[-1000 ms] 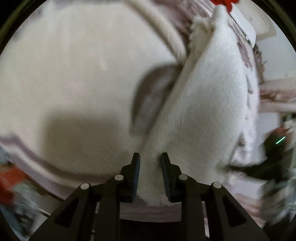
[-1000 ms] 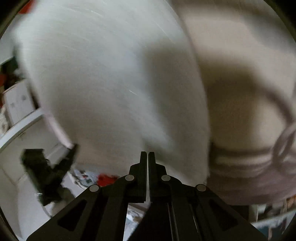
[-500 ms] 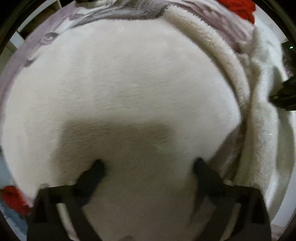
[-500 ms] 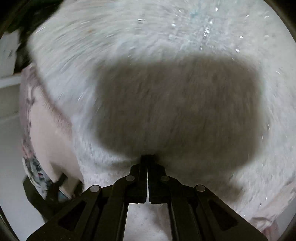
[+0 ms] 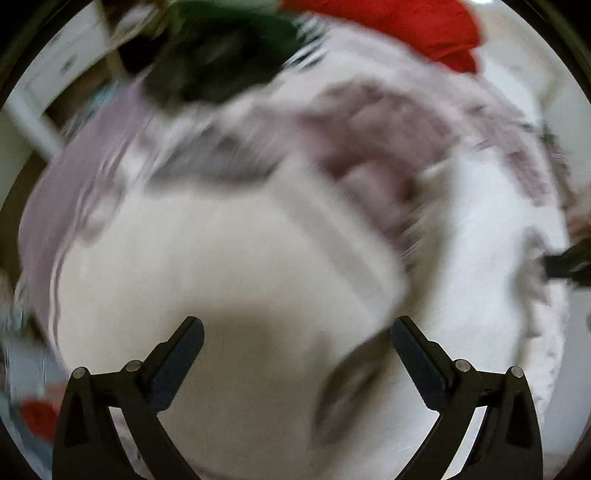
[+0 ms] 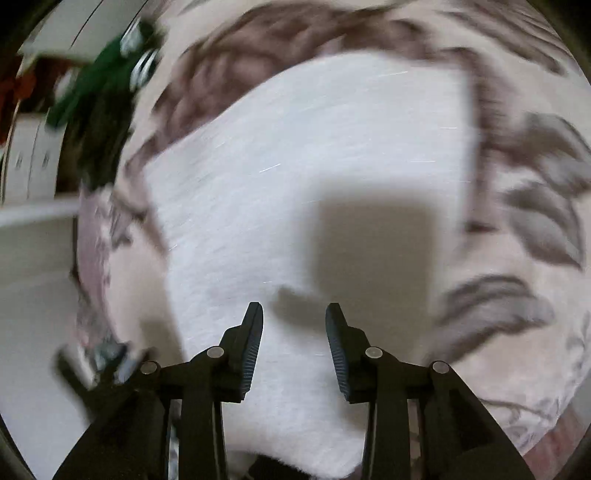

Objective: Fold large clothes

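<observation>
Well, in the left wrist view the left gripper (image 5: pixel 297 354) gapes wide and empty over the fluffy white fleece garment (image 5: pixel 229 266), red cloth (image 5: pixel 417 33) at one o'clock. In the right wrist view the right gripper (image 6: pixel 294 347) is opening, nothing between its fingers (image 6: pixel 251 347); the garment (image 6: pixel 314 155) lies on the leaf-patterned mauve bedspread (image 6: pixel 535 206), one fold apparently laid, more likely left.

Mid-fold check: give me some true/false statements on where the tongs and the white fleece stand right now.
1. The left tongs stand wide open with nothing between them. True.
2. The right tongs clamp the white fleece garment. False: their jaws are opening, nothing pinched between them.
3. The fleece lies on a solid blue sheet. False: it lies on a pinkish leaf-patterned bedspread.
4. A red garment lies beyond the fleece. True.
</observation>
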{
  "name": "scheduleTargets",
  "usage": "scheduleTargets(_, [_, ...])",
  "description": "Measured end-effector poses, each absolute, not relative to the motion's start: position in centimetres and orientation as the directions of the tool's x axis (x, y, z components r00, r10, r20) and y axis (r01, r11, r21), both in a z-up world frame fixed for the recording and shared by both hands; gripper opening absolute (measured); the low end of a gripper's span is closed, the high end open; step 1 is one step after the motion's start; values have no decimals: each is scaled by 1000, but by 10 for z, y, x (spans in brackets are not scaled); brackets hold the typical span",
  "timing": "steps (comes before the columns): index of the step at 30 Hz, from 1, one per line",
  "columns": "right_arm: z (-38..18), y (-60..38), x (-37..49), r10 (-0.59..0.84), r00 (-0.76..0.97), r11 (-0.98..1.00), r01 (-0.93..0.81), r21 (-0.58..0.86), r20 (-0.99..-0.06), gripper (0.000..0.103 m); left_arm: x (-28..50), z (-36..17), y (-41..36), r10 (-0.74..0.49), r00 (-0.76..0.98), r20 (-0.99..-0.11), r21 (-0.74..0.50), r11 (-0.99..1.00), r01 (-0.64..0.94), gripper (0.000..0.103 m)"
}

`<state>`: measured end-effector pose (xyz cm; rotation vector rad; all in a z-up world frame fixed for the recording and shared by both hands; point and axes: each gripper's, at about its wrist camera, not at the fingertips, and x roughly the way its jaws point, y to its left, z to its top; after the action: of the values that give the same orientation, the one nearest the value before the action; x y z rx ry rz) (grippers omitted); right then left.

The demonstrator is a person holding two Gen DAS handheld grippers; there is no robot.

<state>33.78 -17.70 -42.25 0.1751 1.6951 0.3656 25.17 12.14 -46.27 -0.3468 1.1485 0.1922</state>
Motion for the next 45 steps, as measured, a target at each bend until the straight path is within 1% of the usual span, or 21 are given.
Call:
scheduleTargets(1, [-421,-190,342,327,-148,938,-70,339,-933,38,276,-449,112,-61,429,-901,-195,941,-276,102])
scheduleTargets(2, [-421,-202,340,344,-135,936,-34,351,-929,38,296,-439,102,-100,448,-888,-224,946,-233,95])
scheduleTargets(3, [-426,-214,337,376,-124,926,14,377,-918,38,311,-439,102,-147,461,-875,-258,947,-189,73])
scheduleTargets(4, [-434,-222,334,415,-119,910,60,411,-902,37,325,-442,91,-183,457,-870,-279,948,-151,58])
scheduleTargets(5, [-441,-219,328,434,-113,900,81,428,-894,35,337,-450,78,-207,426,-880,-283,952,-121,24])
scheduleTargets(6, [-446,-220,326,448,-102,893,97,439,-888,34,364,-470,58,-227,353,-908,-271,959,-81,10])
scheduleTargets(11, [-482,-195,323,400,-145,916,76,393,-905,27,403,-550,19,-139,165,-976,-144,989,-21,10])
scheduleTargets(14, [-510,-182,329,311,-192,950,40,309,-931,19,409,-562,28,-186,167,-968,-195,980,-34,13])
scheduleTargets(23, [-548,-167,345,203,-249,979,87,187,-947,18,413,-549,28,-234,177,-956,-246,968,-48,11])
scheduleTargets(28, [-517,-186,337,296,-227,955,105,279,-928,21,383,-506,42,-301,226,-927,-318,947,-43,11])
scheduleTargets(29, [-503,-193,330,337,-204,942,83,326,-919,31,377,-500,46,-321,233,-918,-339,940,-43,16])
scheduleTargets(30, [-487,-203,316,398,-179,917,74,391,-900,38,357,-489,53,-364,245,-899,-384,922,-41,28])
scheduleTargets(31, [-475,-214,302,447,-162,895,83,439,-880,53,342,-482,59,-394,252,-884,-416,908,-39,38])
scheduleTargets(32, [-465,-227,284,491,-141,871,96,481,-860,57,328,-478,64,-410,251,-877,-434,900,-45,69])
scheduleTargets(33, [-455,-242,261,520,-119,854,109,509,-846,57,309,-476,70,-414,247,-876,-441,895,-64,77])
scheduleTargets(36, [-460,-277,189,556,-144,827,189,529,-819,57,240,-489,86,-380,178,-908,-405,904,-136,77])
scheduleTargets(40, [-511,-290,98,570,-252,813,307,494,-782,57,176,-530,85,-337,62,-939,-342,913,-221,75])
scheduleTargets(41, [-527,-290,77,569,-287,814,334,476,-771,57,164,-536,85,-339,62,-939,-344,907,-241,66])
scheduleTargets(42, [-538,-289,67,579,-301,806,354,475,-758,57,156,-539,83,-350,77,-933,-358,898,-255,29])
scheduleTargets(43, [-550,-286,56,598,-310,791,373,484,-739,57,149,-541,83,-364,87,-927,-374,887,-271,14])
scheduleTargets(45, [-556,-285,45,604,-278,779,406,479,-747,31,135,-532,80,-375,153,-914,-404,862,-306,12])
